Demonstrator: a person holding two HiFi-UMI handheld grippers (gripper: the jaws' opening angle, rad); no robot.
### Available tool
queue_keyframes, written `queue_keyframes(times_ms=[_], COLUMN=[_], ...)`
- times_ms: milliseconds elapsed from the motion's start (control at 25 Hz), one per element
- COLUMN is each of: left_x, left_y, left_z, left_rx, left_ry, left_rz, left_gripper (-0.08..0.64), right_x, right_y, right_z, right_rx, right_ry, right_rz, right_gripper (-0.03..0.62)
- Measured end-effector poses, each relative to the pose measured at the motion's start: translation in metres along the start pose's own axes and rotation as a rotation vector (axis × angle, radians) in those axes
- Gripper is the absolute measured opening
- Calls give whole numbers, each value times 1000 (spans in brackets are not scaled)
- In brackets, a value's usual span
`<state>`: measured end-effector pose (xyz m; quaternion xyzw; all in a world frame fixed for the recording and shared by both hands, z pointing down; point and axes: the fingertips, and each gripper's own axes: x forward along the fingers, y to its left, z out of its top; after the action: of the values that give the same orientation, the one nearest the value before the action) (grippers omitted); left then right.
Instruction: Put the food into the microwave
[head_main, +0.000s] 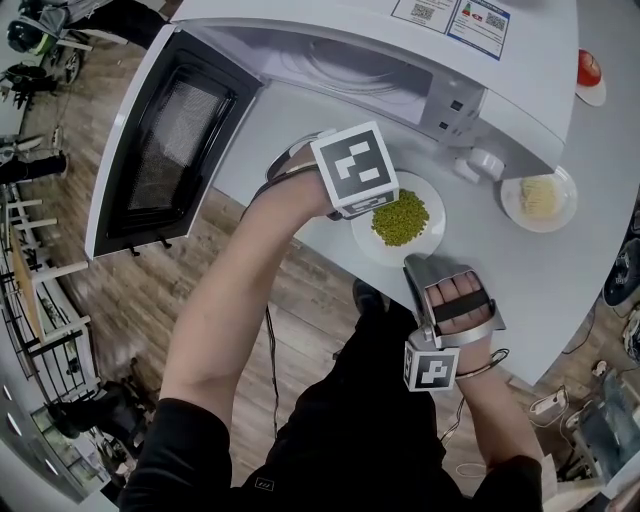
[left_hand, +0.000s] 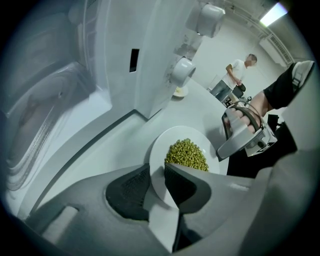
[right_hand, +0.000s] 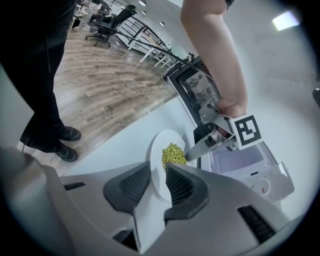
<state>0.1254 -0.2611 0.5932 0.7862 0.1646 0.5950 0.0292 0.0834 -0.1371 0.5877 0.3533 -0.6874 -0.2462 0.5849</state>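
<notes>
Green peas (head_main: 400, 218), heaped loosely on a round white glazed plate (head_main: 368, 243), are being supported by the smooth pale grey counter (head_main: 560, 280). They are just in front of the white microwave (head_main: 330, 60), whose dark-windowed door (head_main: 165, 150) is standing wide open. In the head view the plate is being taken from two sides, by the left gripper (head_main: 362, 208) at its far-left rim and by the right gripper (head_main: 420, 265) at its near rim.

In the left gripper view the thin plate rim is being pinched between the ribbed dark pads of the grey plastic left gripper (left_hand: 156, 174), its jaws drawn narrow onto it. The peas (left_hand: 187, 154) are lying just beyond the tips, and the bare microwave cavity is being shown at the left.

In the right gripper view a like narrow hold is being made by the right gripper (right_hand: 156, 176) on the opposite rim of the plate (right_hand: 162, 142).

Judged from this, the plate is being held by edge grip alone. It could be tilted by uneven lifting between the two hands, and the small round peas would be sent rolling off. The slick glazed rim could also be lost from the pads, or the plate knocked on the cavity sill if carried too low.
</notes>
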Motion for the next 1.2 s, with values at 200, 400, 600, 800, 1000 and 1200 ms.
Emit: queue_keyframes(times_ms=[200, 400, 600, 800, 1000, 1200], left_x=[-2, -5, -6, -8, -11, -17], left_y=[2, 1, 2, 4, 6, 8], left_z=[-11, -19, -22, -28, -31, -28], left_rx=[13, -31, -37, -50, -61, -94], left_ry=[55, 29, 9, 16, 2, -81], left_rz=[13, -4, 9, 36, 69, 106], left_gripper=[98, 98, 98, 98, 98, 98], right_x=[3, 6, 10, 12, 14, 12], right_y=[3, 5, -3, -4, -7, -10], right_z=[-2, -3, -3, 0, 2, 2], right_rx=[10, -16, -34, -57, -78, -93], right_ry=[-4, 16, 31, 26, 28, 41], right_rz=[-46, -109, -136, -145, -162, -203], right_gripper=[97, 40, 40, 39, 35, 29])
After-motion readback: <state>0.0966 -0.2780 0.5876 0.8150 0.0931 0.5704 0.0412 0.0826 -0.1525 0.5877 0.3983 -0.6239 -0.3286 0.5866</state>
